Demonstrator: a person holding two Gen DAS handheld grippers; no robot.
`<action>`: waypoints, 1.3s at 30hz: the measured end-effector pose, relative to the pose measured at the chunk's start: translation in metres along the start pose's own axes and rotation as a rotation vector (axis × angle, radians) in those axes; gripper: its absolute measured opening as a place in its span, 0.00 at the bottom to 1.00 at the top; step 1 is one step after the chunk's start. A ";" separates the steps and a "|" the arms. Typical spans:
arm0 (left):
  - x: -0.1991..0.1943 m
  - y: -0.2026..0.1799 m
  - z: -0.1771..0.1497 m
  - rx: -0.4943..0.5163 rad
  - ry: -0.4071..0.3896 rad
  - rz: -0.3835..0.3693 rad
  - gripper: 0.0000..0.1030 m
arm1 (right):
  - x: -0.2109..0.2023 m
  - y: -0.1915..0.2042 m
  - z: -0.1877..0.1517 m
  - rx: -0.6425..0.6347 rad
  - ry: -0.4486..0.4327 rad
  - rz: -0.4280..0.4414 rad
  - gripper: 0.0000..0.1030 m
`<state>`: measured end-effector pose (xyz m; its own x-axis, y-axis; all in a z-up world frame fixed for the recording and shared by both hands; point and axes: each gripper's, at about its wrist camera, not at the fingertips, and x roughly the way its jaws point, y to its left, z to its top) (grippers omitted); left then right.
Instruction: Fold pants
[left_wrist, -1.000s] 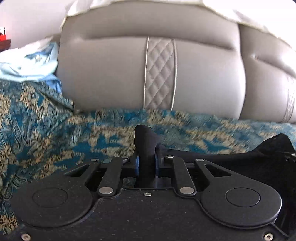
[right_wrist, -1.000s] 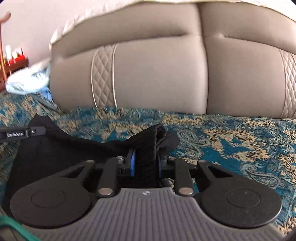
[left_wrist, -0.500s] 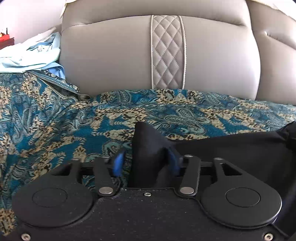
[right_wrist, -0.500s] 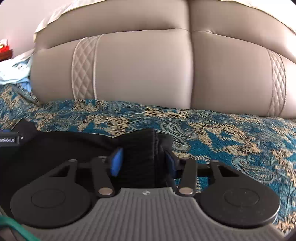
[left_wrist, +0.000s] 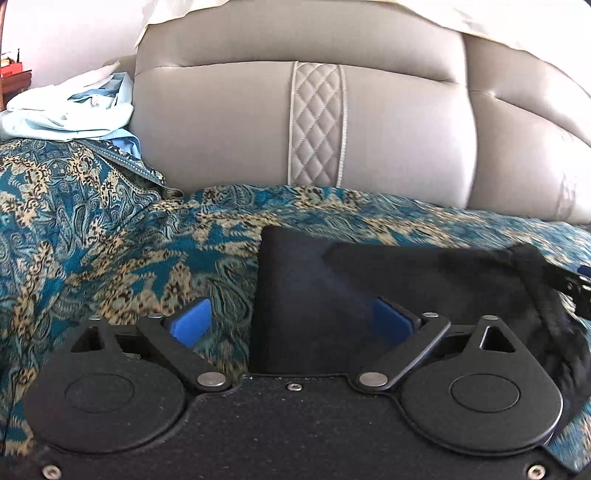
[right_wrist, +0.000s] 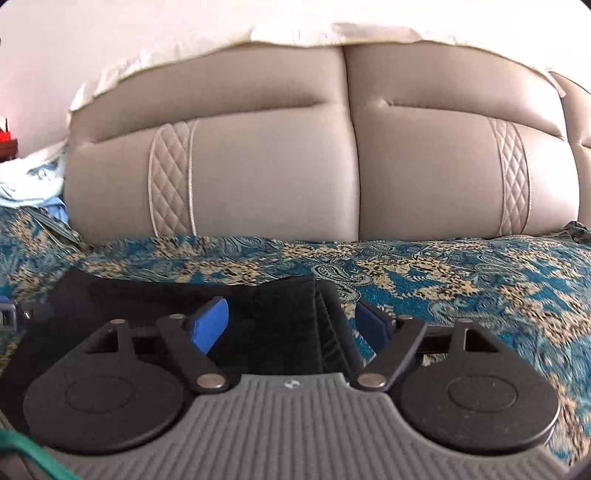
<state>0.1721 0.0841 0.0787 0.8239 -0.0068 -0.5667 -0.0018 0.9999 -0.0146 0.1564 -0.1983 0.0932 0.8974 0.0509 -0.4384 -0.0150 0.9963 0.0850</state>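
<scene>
While the patterned cover (left_wrist: 92, 236) spreads before the sofa back (right_wrist: 258, 177), the black pants (left_wrist: 317, 295) lie on it, near its back edge, a fold laid down; further folds may remain. Left gripper (left_wrist: 291, 321) and right gripper (right_wrist: 291, 325) are opening, cloth between the pads, unpressed. Only the right view shows the ribbed band (right_wrist: 295, 314); only the left, the square corner (left_wrist: 273, 236).

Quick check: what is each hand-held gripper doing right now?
Left hand-held gripper: opening, pants between its jaws, not gripped.
Right hand-held gripper: opening, pants released too.
</scene>
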 end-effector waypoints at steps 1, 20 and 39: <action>-0.007 -0.002 -0.005 0.006 -0.002 -0.002 0.94 | -0.009 0.001 -0.003 0.014 -0.010 0.004 0.86; -0.079 -0.028 -0.096 0.062 -0.015 -0.026 0.96 | -0.103 0.039 -0.074 -0.029 -0.085 -0.067 0.99; -0.082 -0.033 -0.133 0.049 0.055 0.012 1.00 | -0.115 0.050 -0.111 -0.045 0.005 -0.107 1.00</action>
<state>0.0289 0.0496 0.0161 0.7917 0.0055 -0.6109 0.0175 0.9993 0.0316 0.0032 -0.1466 0.0483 0.8926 -0.0554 -0.4474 0.0608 0.9981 -0.0024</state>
